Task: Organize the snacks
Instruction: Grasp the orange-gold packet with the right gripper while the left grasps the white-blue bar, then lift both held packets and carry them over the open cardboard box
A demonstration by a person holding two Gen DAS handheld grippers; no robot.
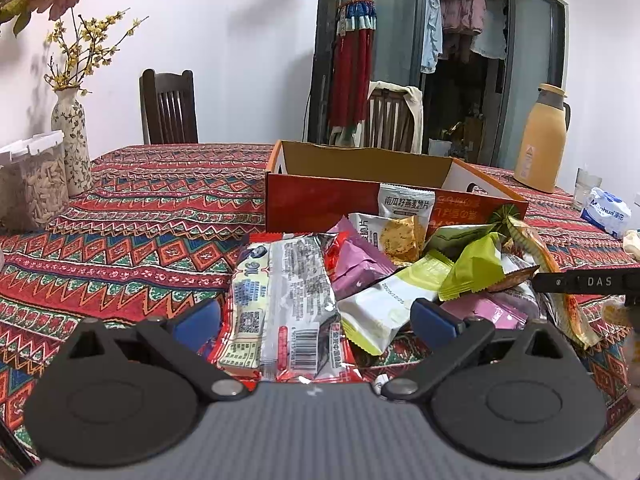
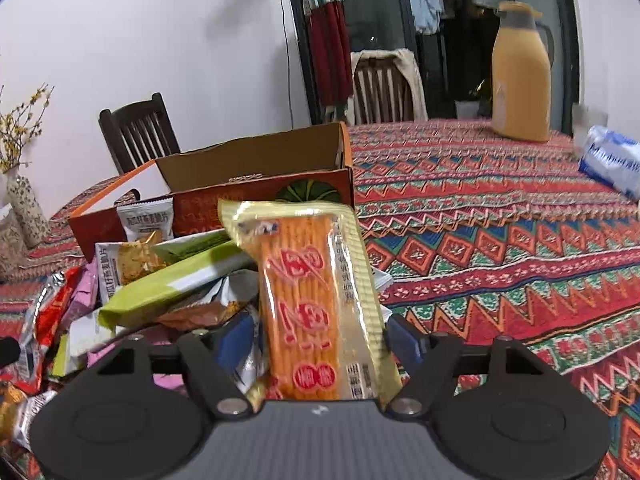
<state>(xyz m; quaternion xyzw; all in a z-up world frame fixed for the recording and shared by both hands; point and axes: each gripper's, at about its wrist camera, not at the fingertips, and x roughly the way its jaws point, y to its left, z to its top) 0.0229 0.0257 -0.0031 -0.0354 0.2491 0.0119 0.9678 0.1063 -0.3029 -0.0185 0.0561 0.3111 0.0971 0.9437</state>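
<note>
A pile of snack packets (image 1: 384, 280) lies on the patterned tablecloth in front of an open orange cardboard box (image 1: 320, 204). My left gripper (image 1: 316, 320) hangs open over the pile's near left side, its blue pads either side of a long silver and red packet (image 1: 292, 300) without pressing it. My right gripper (image 2: 320, 340) is shut on an orange cracker packet (image 2: 304, 300), which stands upright between the pads at the right edge of the pile (image 2: 160, 288), in front of the box (image 2: 256, 168). In the left wrist view that packet (image 1: 560, 280) shows beside a black right finger (image 1: 580, 282).
At the left stand a flowered vase (image 1: 74, 136) and a lidded jar of seeds (image 1: 32, 188). A yellow thermos (image 2: 520, 76) and a blue tissue pack (image 2: 612, 160) sit at the far right. Two wooden chairs (image 1: 168, 108) stand behind the table.
</note>
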